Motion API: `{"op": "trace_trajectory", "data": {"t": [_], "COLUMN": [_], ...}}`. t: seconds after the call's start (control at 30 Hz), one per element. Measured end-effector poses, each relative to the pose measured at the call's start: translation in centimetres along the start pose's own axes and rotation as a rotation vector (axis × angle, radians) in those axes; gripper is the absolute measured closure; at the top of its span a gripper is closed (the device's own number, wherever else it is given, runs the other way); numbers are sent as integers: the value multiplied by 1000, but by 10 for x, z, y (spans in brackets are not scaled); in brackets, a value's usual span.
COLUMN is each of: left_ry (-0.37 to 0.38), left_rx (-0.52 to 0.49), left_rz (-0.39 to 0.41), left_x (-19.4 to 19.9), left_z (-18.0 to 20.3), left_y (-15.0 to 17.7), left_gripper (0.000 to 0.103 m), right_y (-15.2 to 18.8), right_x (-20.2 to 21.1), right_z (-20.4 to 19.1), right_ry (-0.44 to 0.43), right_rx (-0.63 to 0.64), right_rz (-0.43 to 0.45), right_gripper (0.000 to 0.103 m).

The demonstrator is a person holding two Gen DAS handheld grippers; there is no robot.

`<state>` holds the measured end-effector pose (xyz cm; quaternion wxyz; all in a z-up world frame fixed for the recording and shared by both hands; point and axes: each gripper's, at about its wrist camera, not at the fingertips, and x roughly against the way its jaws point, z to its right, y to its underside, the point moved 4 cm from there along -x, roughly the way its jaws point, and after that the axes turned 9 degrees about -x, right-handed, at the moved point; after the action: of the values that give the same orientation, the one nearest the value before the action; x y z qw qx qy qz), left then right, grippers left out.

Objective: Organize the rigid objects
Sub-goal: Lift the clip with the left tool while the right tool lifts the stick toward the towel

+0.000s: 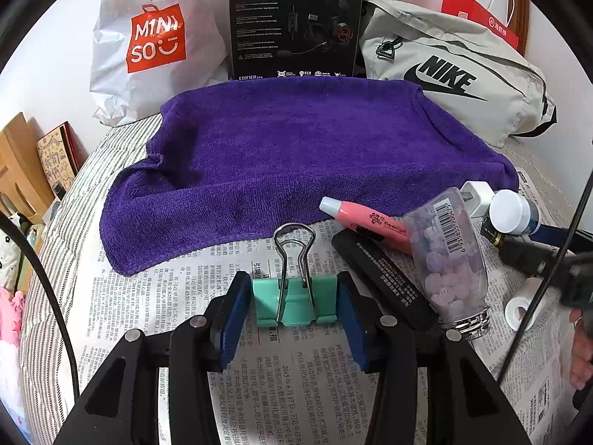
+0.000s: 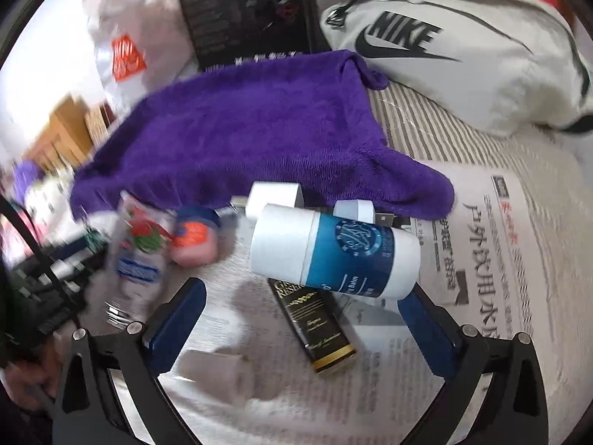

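My left gripper (image 1: pixel 294 296) is shut on a mint green binder clip (image 1: pixel 294 302), held over the newspaper (image 1: pixel 155 296) just in front of the purple towel (image 1: pixel 296 155). To its right lie a pink flashlight pen (image 1: pixel 367 220), a black bar (image 1: pixel 381 278), a clear bottle of purple tablets (image 1: pixel 452 259) and a white tape roll (image 1: pixel 520 307). My right gripper (image 2: pixel 304 296) is open above a white and blue balm tube (image 2: pixel 333 252) and a black and gold box (image 2: pixel 315 322). A white charger (image 2: pixel 274 194) lies behind the tube. The right wrist view is blurred.
Behind the towel stand a Miniso bag (image 1: pixel 148 37), a black headset box (image 1: pixel 296 22) and a grey Nike bag (image 1: pixel 452 70). A red paper bag (image 1: pixel 481 18) is at the back right. Cardboard and a booklet (image 1: pixel 55 155) lean at the left.
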<state>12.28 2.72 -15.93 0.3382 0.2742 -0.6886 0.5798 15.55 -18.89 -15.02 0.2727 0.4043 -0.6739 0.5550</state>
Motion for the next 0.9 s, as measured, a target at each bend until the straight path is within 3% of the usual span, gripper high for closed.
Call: {"op": "trace_trajectory", "data": {"t": [0.33,0.5,0.57,0.63,0.9], "left_ry": [1,4,7,1,32], "left_rx": [0,2,7,16,46], "left_rz": [0,1,3,3,-5], "left_x": [1,1,2,2,9], "left_z": [1,1,0,-2,-13], "left_y": [-1,-1,-1,-1,5], "left_gripper": [56,56,56,64,64], "right_y": [-22,-26,-25,-24,-16], "right_x": [-8,-12,-11,-11,7], "right_z": [27,19,17,17,17], "right_ry": [-5,6,14,1,2], "right_rx": [-188,-148,-124,-126,-70], "right_rz": [17,27,29,22,31], "right_gripper": [3,26,26,26,26]}}
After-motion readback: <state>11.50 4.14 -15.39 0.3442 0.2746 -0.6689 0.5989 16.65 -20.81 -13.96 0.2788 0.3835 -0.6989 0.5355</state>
